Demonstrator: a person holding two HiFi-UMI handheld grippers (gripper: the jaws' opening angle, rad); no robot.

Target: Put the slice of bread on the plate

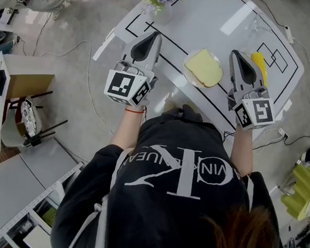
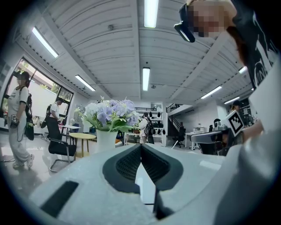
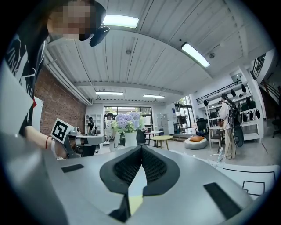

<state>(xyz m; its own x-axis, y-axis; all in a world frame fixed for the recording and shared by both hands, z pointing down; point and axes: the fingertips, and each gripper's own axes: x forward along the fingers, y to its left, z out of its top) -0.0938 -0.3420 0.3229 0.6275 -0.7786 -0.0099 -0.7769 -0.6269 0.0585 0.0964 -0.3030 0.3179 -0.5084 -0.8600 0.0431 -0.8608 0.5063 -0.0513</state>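
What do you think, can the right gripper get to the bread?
Probably yes. The bread lies on its plate right beside the right gripper, with nothing between them; its shut jaws would need opening first.

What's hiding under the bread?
A plate sits under the bread. Only its rim peeks out around the slice. The bread covers the middle of the plate, so nothing there can be seen.
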